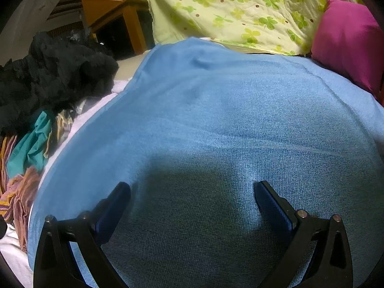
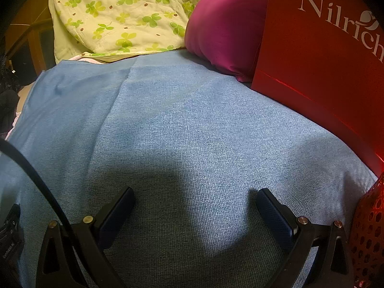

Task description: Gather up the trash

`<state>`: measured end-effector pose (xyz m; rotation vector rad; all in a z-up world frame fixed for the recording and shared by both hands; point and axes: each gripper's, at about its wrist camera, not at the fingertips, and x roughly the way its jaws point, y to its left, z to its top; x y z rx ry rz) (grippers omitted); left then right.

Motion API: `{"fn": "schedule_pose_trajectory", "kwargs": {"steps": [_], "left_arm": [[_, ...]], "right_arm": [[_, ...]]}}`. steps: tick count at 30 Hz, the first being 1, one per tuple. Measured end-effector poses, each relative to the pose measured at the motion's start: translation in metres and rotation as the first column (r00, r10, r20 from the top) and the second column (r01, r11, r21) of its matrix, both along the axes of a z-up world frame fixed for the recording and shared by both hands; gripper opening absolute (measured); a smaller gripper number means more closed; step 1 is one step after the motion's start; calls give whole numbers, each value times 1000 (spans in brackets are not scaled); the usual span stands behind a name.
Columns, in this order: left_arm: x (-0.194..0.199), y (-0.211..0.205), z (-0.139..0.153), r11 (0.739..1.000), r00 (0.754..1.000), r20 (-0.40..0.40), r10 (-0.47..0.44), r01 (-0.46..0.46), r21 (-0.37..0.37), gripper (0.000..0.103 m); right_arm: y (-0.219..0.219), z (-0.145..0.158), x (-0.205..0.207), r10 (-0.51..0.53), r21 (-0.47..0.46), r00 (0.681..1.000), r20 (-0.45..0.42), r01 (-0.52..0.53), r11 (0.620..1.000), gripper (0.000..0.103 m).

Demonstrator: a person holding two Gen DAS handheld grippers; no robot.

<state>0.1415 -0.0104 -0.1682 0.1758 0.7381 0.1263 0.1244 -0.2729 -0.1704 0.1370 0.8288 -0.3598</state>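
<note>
red bag [image 2: 319, 55] shows only beside right claw [image 2: 195, 200], spread empty.

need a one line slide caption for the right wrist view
Open right tool hovering over a blue cloth, with a magenta pillow and red bag behind.

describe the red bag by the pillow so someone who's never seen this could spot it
Start at the blue blanket covering the bed. At its far right edge, beside the magenta pillow, stands the red bag. It is the only stiff, flat-sided thing there, with white lettering starting "Nilrich".
</note>
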Motion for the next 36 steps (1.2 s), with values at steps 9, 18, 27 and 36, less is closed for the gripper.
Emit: {"fn": "schedule_pose_trajectory", "kwargs": {"steps": [9, 18, 27, 36], "left_arm": [[-1, 0, 1, 1000, 1000, 6, 3, -3, 10, 103], [0, 3, 1, 1000, 1000, 5, 1, -1, -10, 103], [2, 7, 0, 999, 1000, -7, -5, 5, -46, 103], [4, 9, 1, 997, 1000, -30, -10, 8, -78, 103]], "right_arm": [[0, 0, 0, 0, 0, 1000, 0, 0, 1000, 103], [0, 0, 0, 0, 0, 1000, 1, 0, 1000, 103], [0, 0, 0, 15, 13, 1000, 5, -15, 1000, 103], [0, -1, 0, 16, 14, 1000, 6, -16, 1000, 103]]}}
